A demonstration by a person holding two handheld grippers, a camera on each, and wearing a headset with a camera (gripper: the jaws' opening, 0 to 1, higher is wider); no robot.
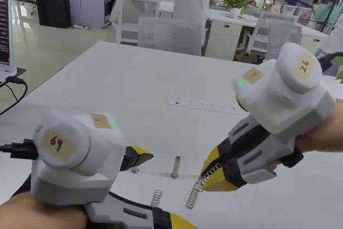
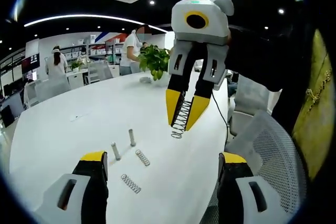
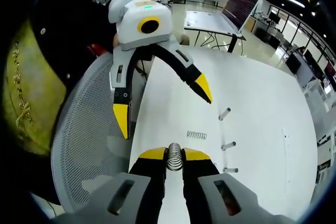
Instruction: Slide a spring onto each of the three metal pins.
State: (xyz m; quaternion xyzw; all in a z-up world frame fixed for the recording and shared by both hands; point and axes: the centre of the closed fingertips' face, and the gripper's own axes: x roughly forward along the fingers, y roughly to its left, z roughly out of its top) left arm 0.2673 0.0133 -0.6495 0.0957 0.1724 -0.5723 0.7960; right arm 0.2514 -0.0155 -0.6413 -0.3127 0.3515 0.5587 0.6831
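Spring in grip: pinched at its upper end between right gripper jaws, hanging tilted, lower end near table.
Loose springs: two, lying flat beside pins.
Pins: three, upright in a row on table.
Left gripper: jaws spread wide, released, low over table.

A tan sticker on the rear cap of the left gripper reads "69". A matching label on the right gripper reads "26". The smaller tags on both bodies are too blurred to read.
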